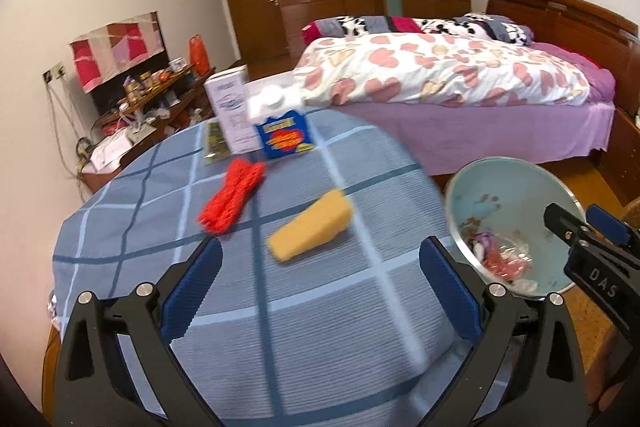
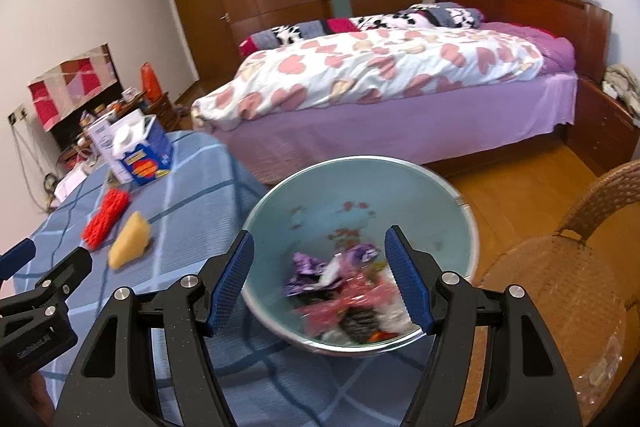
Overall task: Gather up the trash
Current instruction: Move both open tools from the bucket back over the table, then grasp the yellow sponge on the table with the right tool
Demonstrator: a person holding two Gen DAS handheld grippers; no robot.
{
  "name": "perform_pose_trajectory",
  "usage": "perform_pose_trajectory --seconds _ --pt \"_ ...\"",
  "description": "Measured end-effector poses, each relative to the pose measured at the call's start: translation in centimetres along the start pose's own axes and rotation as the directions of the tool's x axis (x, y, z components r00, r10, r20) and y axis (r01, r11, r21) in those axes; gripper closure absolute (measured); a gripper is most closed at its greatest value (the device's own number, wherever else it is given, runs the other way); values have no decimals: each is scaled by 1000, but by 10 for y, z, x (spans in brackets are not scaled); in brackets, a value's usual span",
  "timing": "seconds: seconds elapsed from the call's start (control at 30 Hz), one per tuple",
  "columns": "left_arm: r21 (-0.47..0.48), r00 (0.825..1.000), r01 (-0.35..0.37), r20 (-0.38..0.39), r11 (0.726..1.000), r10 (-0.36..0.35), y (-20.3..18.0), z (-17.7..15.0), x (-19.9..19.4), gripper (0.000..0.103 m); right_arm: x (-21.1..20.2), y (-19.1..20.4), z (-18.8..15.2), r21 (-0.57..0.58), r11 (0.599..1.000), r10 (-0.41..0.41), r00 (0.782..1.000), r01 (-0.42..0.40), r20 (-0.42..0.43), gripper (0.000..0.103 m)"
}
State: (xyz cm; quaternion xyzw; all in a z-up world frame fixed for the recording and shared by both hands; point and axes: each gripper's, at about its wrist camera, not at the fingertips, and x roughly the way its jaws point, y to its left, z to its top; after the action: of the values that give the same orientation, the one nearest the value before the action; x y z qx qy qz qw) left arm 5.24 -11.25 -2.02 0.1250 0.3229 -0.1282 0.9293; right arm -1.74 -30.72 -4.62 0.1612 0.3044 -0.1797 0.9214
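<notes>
From the left wrist, the left gripper is seen spread wide and empty over the checked cloth; a sponge and red bundle lie ahead.

From the right wrist, the bowl of trash is seen gripped at its near rim by the right gripper, beside the table.

Bowl contents: crumpled wrappers were motion-blurred, their print unreadable.
Box label: too smeared to read.
Wicker chair: cut off by the frame's edge.
</notes>
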Motion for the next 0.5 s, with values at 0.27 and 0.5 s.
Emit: perform_pose_trajectory --seconds 0.27,0.5 --pt "-80 994 -80 -74 994 74 62 -30 10 6 9 42 -13 -65 995 66 996 -69 -53 36" --pt "-163 982 -156 -129 974 136 115 -51 18 6 23 82 -19 -120 982 131 985 -144 -115 36"
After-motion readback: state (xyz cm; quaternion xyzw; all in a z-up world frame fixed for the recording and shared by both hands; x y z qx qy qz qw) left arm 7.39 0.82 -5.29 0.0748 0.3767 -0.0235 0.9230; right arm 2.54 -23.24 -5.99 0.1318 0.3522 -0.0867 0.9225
